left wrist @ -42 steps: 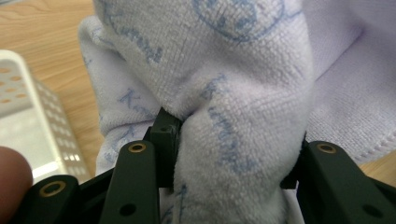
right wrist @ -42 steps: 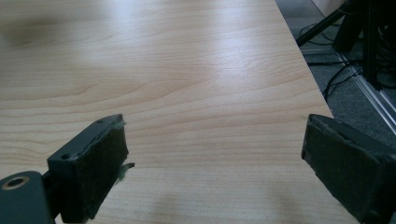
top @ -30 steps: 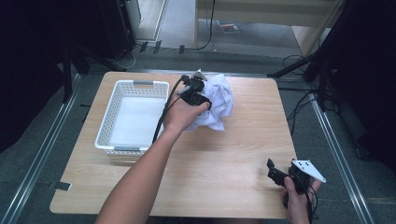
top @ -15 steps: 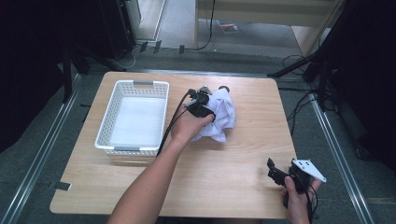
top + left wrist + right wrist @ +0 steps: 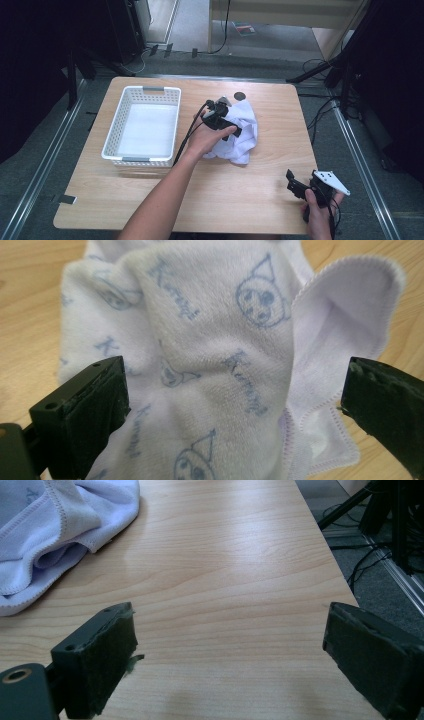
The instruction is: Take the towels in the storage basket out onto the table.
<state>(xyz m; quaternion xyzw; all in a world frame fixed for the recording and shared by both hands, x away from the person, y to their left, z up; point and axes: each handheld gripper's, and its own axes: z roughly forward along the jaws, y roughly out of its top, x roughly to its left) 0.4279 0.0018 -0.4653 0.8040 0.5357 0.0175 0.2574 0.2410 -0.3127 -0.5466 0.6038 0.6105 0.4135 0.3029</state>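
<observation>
White cloth [image 5: 240,131] w/ pale blue print lies crumpled on the table [image 5: 260,200], just right of centre, near the far edge. Long axis runs roughly from the far edge toward the person, slightly slanted; no clear "front", bunched heap, one hemmed corner flap sticks up at the right in the left gripper view [image 5: 350,305].

Left gripper [image 5: 226,126] sits on top of the cloth's left part, hand wrapped over it, cable trailing back toward the basket side. Its jaws have just been opening and now stand wide apart; a raised fold of cloth is between them, pads not pressing on it, gap visible on both sides in the left gripper view.

Right gripper [image 5: 296,186] is held low at the near right corner of the table, well apart from the cloth, jaws spread wide over bare wood, nothing between them. In the right gripper view the cloth [image 5: 55,525] shows at upper left, far from the jaws.

White basket [image 5: 142,125] stands left of the cloth, near but not touching
</observation>
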